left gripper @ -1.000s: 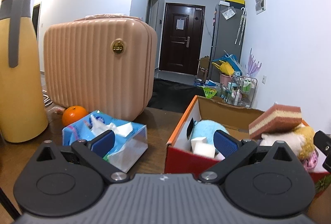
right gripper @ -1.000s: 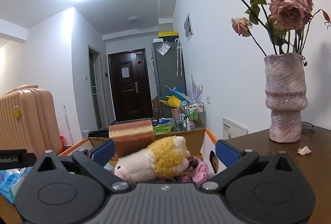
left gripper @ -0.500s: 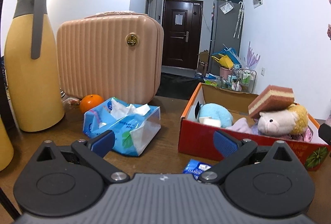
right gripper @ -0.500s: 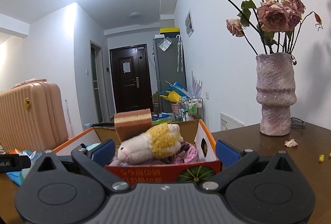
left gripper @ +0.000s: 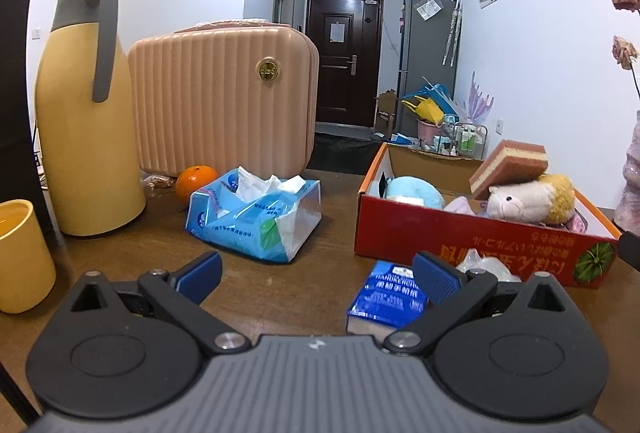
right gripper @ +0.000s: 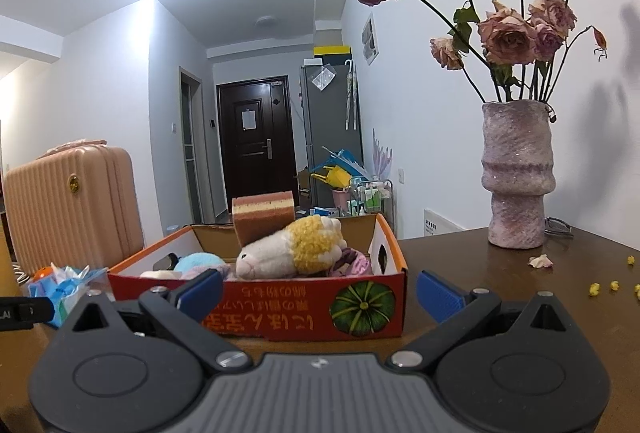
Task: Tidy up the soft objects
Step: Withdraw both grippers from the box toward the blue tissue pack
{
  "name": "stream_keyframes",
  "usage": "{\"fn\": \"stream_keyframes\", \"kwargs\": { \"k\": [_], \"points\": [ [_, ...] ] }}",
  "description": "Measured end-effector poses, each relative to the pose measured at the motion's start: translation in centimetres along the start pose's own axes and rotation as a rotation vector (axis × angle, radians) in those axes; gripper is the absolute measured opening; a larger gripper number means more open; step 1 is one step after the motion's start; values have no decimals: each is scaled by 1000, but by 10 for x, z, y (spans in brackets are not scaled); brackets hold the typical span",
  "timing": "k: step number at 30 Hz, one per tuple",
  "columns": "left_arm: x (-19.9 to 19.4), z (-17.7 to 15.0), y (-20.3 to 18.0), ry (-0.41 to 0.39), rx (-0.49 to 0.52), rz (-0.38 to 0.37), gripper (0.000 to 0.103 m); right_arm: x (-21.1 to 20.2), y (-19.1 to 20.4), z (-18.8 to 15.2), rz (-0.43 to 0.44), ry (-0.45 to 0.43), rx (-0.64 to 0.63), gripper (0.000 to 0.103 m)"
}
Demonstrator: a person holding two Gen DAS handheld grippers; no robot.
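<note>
We judge the sorting well along: plush sheep (right gripper: 296, 253) and sponge (right gripper: 262, 219) sit in the red box (right gripper: 360, 307). Both grippers — left gripper (left gripper: 316, 275), right gripper (right gripper: 318, 287) — spread wide, holding nothing. Tissue pack (left gripper: 256, 219) and blue hanky pkt (left gripper: 390, 293) lie outside on the wood table (left gripper: 320, 253), so next pick prob. one of those. Hallway w/ dark door beyond; vase (right gripper: 518, 175) at right.
</note>
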State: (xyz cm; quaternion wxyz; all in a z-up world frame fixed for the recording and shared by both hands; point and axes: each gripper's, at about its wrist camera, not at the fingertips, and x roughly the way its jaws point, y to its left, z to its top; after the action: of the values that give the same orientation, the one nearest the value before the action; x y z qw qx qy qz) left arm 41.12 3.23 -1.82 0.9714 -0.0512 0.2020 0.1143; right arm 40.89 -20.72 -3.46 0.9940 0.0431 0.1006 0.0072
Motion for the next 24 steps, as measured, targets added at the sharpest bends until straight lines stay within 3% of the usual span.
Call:
{"fn": "stream_keyframes", "kwargs": {
  "k": [10,24],
  "points": [
    [-21,-12,7,14,11,-16,103,-23,-4,-5,-2,12,-10,103],
    [-21,-20,10,78,18,-59,103,-32,-5,-9,5,44,-25,103]
  ]
}}
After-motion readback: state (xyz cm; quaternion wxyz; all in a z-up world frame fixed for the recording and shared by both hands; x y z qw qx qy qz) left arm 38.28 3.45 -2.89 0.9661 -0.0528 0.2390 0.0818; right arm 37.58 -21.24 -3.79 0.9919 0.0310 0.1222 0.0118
